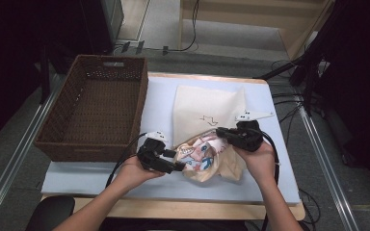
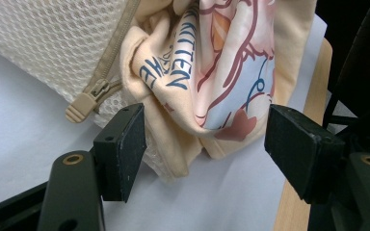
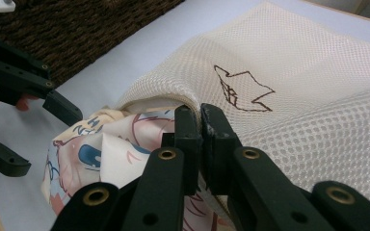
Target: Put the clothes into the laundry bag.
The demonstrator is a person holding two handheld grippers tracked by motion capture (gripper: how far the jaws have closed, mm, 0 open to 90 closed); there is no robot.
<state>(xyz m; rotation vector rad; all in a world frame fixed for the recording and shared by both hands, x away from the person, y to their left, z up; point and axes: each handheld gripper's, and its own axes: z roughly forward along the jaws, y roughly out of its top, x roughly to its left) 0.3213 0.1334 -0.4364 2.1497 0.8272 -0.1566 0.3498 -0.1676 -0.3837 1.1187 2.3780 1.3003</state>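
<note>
Lab-type recording space: table point(image 1: 270, 187) framed by metal rails point(image 1: 325, 163), loose floor cables point(image 1: 289, 103), dark equipment stands point(image 1: 313, 62), grey carpet.

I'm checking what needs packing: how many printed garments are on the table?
1. The printed garment lies at the mesh bag's mouth, between the left gripper and right gripper. More could be hidden inside the bag.

A brown wicker basket point(image 1: 94, 108) sits to my left on the pale blue mat point(image 1: 270, 183), its inside bare; the mat covers a wooden table point(image 1: 207, 209); beyond it lie grey floor and black cables point(image 1: 289, 98); a dark chair seat point(image 1: 50, 211) shows below.
</note>
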